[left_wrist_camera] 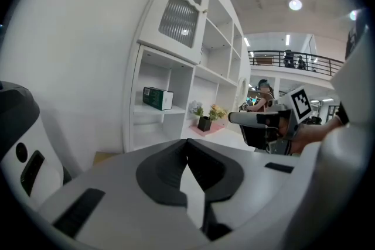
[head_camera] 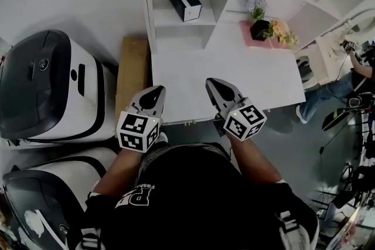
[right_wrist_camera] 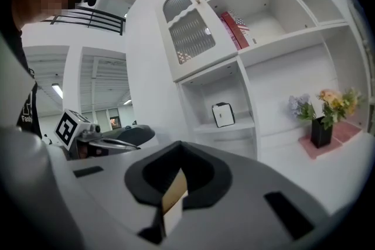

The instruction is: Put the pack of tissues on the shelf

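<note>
1. The pack of tissues (head_camera: pixel 184 2) lies on a board of the shelf (head_camera: pixel 153 14), in the open nook at the back left corner of the desk (head_camera: pixel 234 76). It lies flat and nothing touches it.
2. We think the main job is done, because the pack is already up where it belongs. We see no step left to do with it.
3. The left gripper (head_camera: pixel 156 92) hangs over the front edge of the desk, well apart from the pack. Its jaws are pressed together at the tips and pinch nothing.
4. The right gripper (head_camera: pixel 214 85) hangs just beside it, also at the front edge. Its jaws are pressed together too, with nothing in them.
5. Near the back right of the desk, a black pot of flowers (head_camera: pixel 259 29) stands on a pink mat (head_camera: pixel 249 38).
6. A wooden board (head_camera: pixel 132 76) lies along the left edge of the desk.
7. Farther left, big white and black machines (head_camera: pixel 50 88) sit on the floor.
</note>
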`<act>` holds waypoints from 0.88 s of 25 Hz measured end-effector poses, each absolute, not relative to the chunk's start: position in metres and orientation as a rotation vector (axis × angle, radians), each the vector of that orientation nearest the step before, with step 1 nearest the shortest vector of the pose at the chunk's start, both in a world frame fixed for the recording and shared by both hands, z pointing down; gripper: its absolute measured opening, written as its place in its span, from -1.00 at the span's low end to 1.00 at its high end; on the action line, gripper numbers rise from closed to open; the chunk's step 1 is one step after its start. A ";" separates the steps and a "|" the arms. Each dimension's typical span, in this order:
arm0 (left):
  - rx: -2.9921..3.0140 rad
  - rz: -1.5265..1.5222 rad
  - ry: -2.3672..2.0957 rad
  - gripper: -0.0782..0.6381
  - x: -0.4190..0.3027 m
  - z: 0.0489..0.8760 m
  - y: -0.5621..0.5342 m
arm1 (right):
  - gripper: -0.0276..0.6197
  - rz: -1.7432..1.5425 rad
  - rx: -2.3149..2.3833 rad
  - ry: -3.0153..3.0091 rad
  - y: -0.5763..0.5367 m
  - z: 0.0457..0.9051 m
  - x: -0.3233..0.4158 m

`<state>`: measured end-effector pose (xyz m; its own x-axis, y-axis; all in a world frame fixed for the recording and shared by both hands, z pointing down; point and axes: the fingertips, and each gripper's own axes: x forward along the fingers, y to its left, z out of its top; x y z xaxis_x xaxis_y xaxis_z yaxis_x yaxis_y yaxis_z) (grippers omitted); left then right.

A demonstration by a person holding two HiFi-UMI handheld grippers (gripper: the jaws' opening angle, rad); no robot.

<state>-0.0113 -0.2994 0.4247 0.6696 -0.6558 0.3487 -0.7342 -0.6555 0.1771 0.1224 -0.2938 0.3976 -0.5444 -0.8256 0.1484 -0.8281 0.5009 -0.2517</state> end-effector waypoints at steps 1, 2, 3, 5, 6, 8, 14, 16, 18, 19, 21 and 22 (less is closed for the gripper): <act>2.579 0.368 -1.115 -0.74 -0.006 0.425 -0.293 | -0.89 0.461 1.480 -2.717 -0.288 0.398 0.127; 2.575 0.367 -1.124 -0.74 0.000 0.424 -0.286 | -0.89 0.462 1.465 -2.721 -0.282 0.399 0.132; 2.570 0.363 -1.132 -0.74 0.005 0.424 -0.279 | -0.89 0.465 1.452 -2.726 -0.276 0.400 0.136; 2.558 0.350 -1.146 -0.74 0.014 0.423 -0.264 | -0.89 0.473 1.422 -2.735 -0.263 0.403 0.145; 2.549 0.342 -1.151 -0.74 0.019 0.423 -0.257 | -0.89 0.477 1.407 -2.739 -0.257 0.404 0.149; 2.532 0.333 -1.167 -0.74 0.026 0.422 -0.243 | -0.89 0.480 1.379 -2.750 -0.244 0.405 0.156; 2.514 0.350 -1.227 -0.74 0.048 0.419 -0.198 | -0.89 0.495 1.341 -2.788 -0.201 0.406 0.180; 2.506 0.354 -1.248 -0.74 0.053 0.419 -0.187 | -0.89 0.505 1.327 -2.804 -0.190 0.406 0.185; 2.498 0.358 -1.262 -0.74 0.057 0.420 -0.177 | -0.89 0.514 1.318 -2.810 -0.179 0.409 0.191; 2.496 0.360 -1.264 -0.74 0.059 0.421 -0.173 | -0.89 0.519 1.317 -2.809 -0.175 0.410 0.194; 2.499 0.367 -1.257 -0.74 0.062 0.421 -0.166 | -0.89 0.526 1.328 -2.802 -0.170 0.413 0.199; 2.505 0.373 -1.248 -0.74 0.063 0.421 -0.164 | -0.89 0.528 1.338 -2.798 -0.167 0.414 0.201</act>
